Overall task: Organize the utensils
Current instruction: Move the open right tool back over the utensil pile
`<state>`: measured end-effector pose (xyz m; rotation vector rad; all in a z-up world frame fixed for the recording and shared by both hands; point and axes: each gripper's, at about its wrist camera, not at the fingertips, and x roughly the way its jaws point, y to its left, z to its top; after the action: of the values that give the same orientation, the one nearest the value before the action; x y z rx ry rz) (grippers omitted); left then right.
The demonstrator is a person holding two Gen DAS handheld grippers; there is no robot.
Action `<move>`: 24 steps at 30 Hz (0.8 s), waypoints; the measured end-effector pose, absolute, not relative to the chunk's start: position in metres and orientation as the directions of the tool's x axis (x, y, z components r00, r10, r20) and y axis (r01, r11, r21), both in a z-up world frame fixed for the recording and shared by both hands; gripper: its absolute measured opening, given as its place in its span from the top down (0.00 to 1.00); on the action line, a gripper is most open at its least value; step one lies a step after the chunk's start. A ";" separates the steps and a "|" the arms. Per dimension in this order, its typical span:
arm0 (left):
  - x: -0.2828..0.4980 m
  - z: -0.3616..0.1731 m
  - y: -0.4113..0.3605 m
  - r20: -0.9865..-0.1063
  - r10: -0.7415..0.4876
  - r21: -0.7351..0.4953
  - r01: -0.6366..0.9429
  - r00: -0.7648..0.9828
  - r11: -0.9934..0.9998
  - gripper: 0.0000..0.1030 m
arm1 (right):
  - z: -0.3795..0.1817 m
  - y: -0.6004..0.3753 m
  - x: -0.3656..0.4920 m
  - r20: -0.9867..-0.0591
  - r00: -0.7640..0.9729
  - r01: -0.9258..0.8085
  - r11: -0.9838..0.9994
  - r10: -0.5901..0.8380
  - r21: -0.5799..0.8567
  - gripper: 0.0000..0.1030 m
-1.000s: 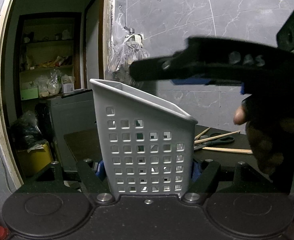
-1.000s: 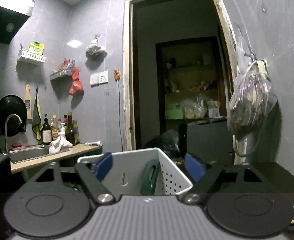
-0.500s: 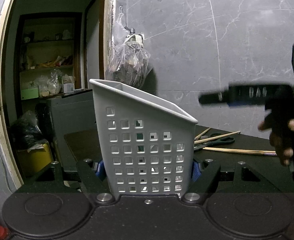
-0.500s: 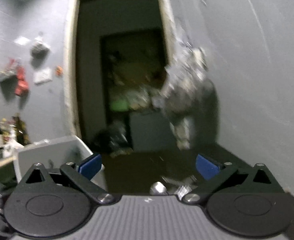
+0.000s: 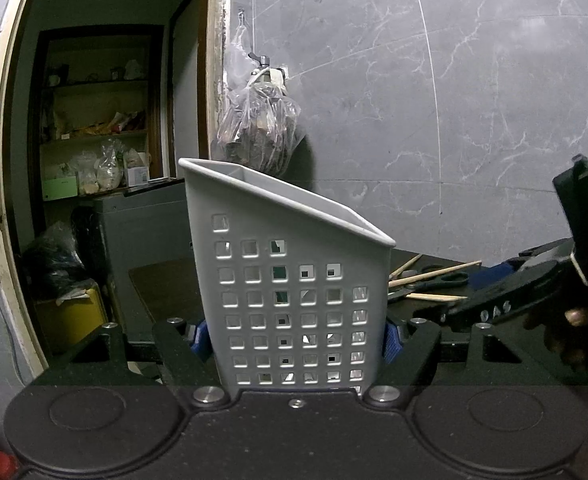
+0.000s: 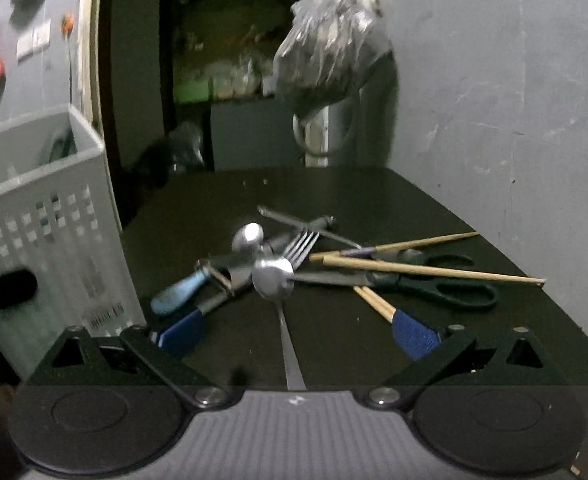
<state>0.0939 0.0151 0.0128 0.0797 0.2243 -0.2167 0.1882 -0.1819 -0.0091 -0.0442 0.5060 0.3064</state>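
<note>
My left gripper (image 5: pixel 294 336) is shut on a grey perforated utensil holder (image 5: pixel 289 280) and holds it upright on the dark table. The holder also shows at the left of the right wrist view (image 6: pixel 45 216). My right gripper (image 6: pixel 296 330) is open and empty, low over a pile of utensils: a metal spoon (image 6: pixel 273 276) lies between the fingers, with a fork (image 6: pixel 300 246), a blue-handled peeler (image 6: pixel 185 288), black scissors (image 6: pixel 426 284) and wooden chopsticks (image 6: pixel 426 270) behind. In the left wrist view the right gripper (image 5: pixel 506 300) is at the far right.
The dark table (image 6: pixel 374 196) ends at a grey marble wall (image 6: pixel 514 120) on the right. A plastic bag (image 5: pixel 257 128) hangs by the door frame. An open doorway (image 5: pixel 101 120) with shelves lies behind.
My right gripper has swung from above the holder to the right and down, and now points at the utensil pile. The left gripper and the holder have not moved.
</note>
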 end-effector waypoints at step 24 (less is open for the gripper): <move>0.094 0.013 0.014 -0.228 -0.204 0.055 0.222 0.952 0.973 0.26 | -0.028 -0.160 0.247 -0.606 0.691 -0.454 0.889 0.394 0.060 0.21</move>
<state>0.0942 0.0141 0.0127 0.0805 0.2235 -0.2167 0.2474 -0.1600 -0.0283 -0.0971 0.6543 0.4748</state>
